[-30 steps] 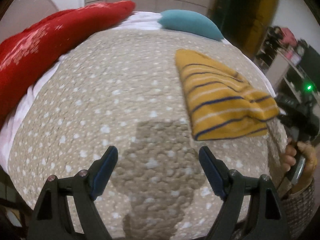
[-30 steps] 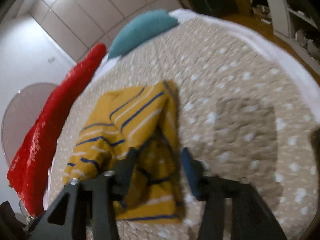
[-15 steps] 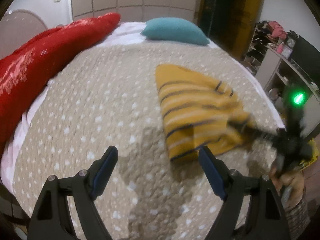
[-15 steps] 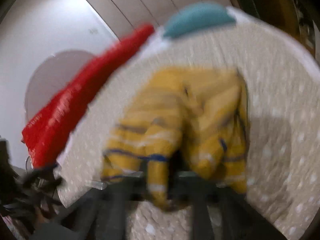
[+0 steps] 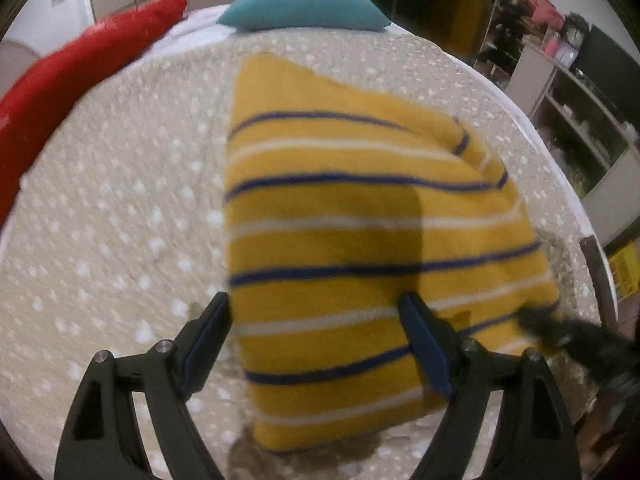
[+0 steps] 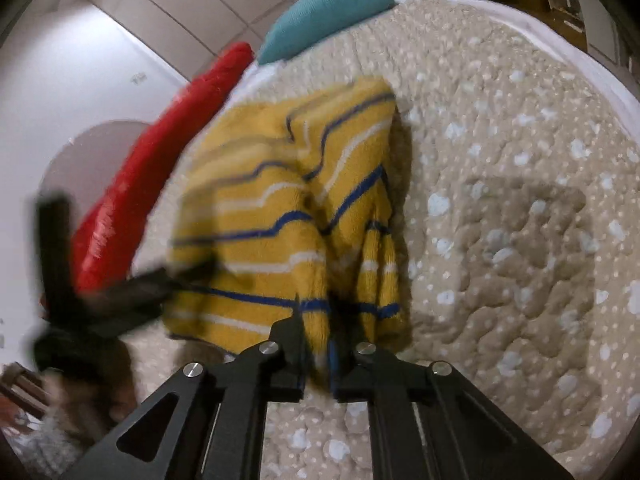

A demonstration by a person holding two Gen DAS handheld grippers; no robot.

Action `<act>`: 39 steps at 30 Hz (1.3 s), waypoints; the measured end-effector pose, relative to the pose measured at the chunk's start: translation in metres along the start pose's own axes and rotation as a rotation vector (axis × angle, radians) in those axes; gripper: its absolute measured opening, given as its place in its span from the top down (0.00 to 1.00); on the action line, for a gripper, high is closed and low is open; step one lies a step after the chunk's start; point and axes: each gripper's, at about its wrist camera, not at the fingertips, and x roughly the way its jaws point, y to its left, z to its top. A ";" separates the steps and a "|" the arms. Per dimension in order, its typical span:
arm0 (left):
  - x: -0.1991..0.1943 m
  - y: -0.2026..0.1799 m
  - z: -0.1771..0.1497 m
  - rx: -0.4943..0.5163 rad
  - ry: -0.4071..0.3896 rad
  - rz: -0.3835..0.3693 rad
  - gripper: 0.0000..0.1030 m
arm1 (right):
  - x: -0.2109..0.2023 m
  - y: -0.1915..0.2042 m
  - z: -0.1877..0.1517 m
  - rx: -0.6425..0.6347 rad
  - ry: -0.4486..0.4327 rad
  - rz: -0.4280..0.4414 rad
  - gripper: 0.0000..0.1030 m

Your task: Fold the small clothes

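A yellow knit garment with blue and white stripes (image 5: 340, 248) lies on the beige spotted bedspread (image 5: 120, 208). My left gripper (image 5: 320, 344) is open, its jaws either side of the garment's near left part, just above it. My right gripper (image 6: 318, 360) is shut on the garment's near edge (image 6: 320, 320) and lifts it so the cloth bunches. The right gripper also shows blurred in the left wrist view (image 5: 560, 336) at the garment's right corner. The left gripper shows blurred at the left of the right wrist view (image 6: 132, 284).
A teal pillow (image 5: 304, 6) and a red blanket (image 5: 72, 68) lie at the bed's far end. Shelves (image 5: 580, 120) stand to the right of the bed. The bedspread (image 6: 520, 200) stretches to the right of the garment.
My right gripper has shut on the garment's edge and pulled it toward the near side. My left gripper moved right, so the garment now lies between its open jaws.
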 end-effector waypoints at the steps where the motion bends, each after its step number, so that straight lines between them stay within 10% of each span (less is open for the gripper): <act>1: -0.001 0.001 -0.002 -0.006 -0.019 -0.004 0.18 | -0.013 -0.004 0.003 0.001 -0.031 0.002 0.87; 9: -0.006 -0.012 -0.008 0.055 -0.054 0.040 0.18 | 0.001 -0.001 0.078 -0.042 -0.116 -0.140 0.39; 11: -0.008 -0.015 -0.010 0.073 -0.064 0.053 0.18 | 0.030 -0.005 0.093 -0.053 -0.049 -0.142 0.48; 13: -0.011 -0.017 -0.012 0.088 -0.070 0.063 0.18 | 0.053 -0.003 0.109 -0.072 0.028 -0.081 0.81; 18: -0.009 -0.022 -0.015 0.123 -0.089 0.089 0.18 | 0.067 0.019 0.139 -0.228 -0.002 -0.243 0.90; 21: -0.007 -0.031 -0.020 0.161 -0.108 0.120 0.15 | 0.091 0.005 0.151 -0.213 0.009 -0.340 0.90; 27: -0.016 -0.023 -0.019 0.149 -0.079 0.076 0.15 | 0.074 -0.015 0.147 -0.149 -0.025 -0.358 0.47; 33: -0.055 -0.010 -0.040 0.110 -0.139 0.037 0.15 | -0.003 0.021 0.122 -0.132 -0.146 -0.141 0.57; 39: -0.071 -0.001 -0.062 0.085 -0.130 0.054 0.15 | 0.025 0.040 0.073 -0.171 -0.019 0.016 0.58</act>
